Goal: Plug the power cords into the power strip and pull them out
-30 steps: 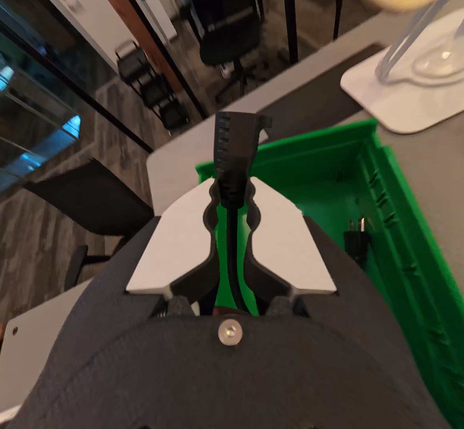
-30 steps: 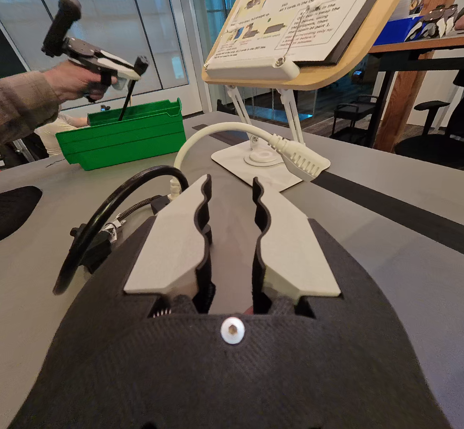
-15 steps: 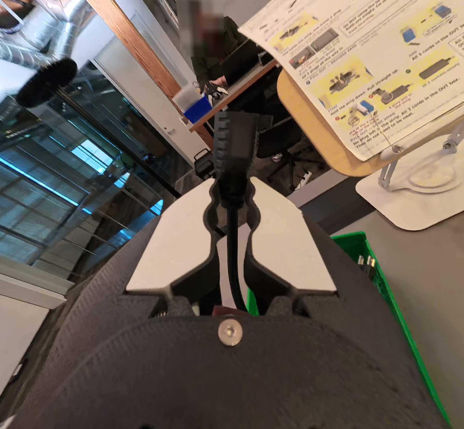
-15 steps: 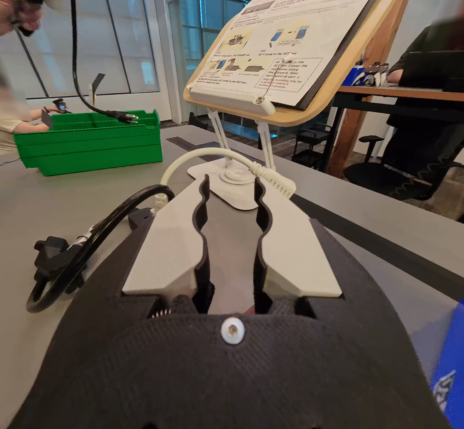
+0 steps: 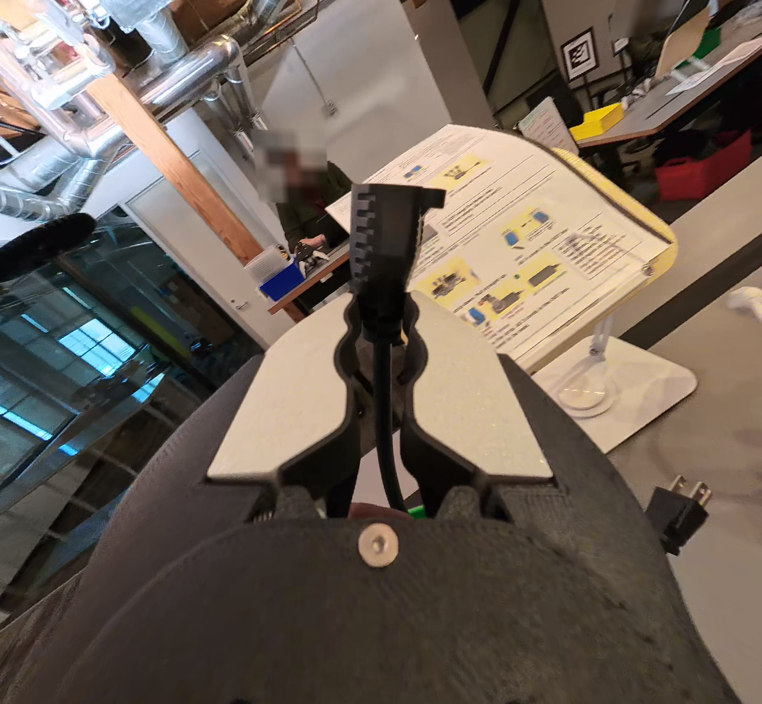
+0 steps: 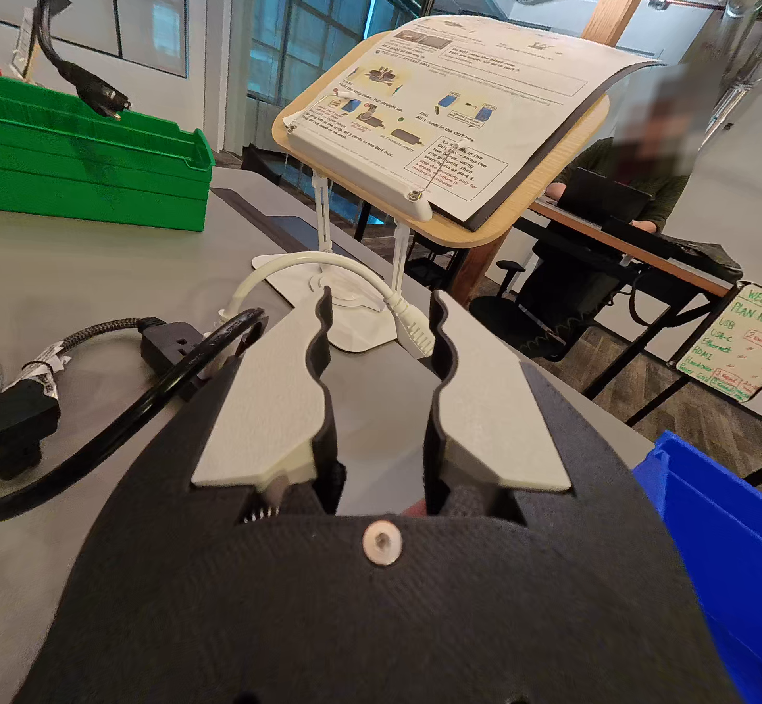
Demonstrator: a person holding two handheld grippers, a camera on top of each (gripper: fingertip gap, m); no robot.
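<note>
My left gripper is shut on the neck of a black power cord's socket end and holds it high in the air. The cord's pronged plug dangles at the lower right; it also shows in the right wrist view, hanging above the green bin. My right gripper is open and empty, low over the grey table. A black power strip with a braided cable lies just left of it. A white cord and a looped black cord lie by the strip.
An instruction board on a white stand stands behind the strip; it also shows in the left wrist view. A blue bin is at the right. A black plug block lies at the left. A person sits at a desk behind. The tips of one gripper are about 45 cm away from the tips of the other.
My left gripper has lifted the black cord up out of the green bin, and its plug now hangs free. My right gripper has shifted right, bringing the blue bin into view.
</note>
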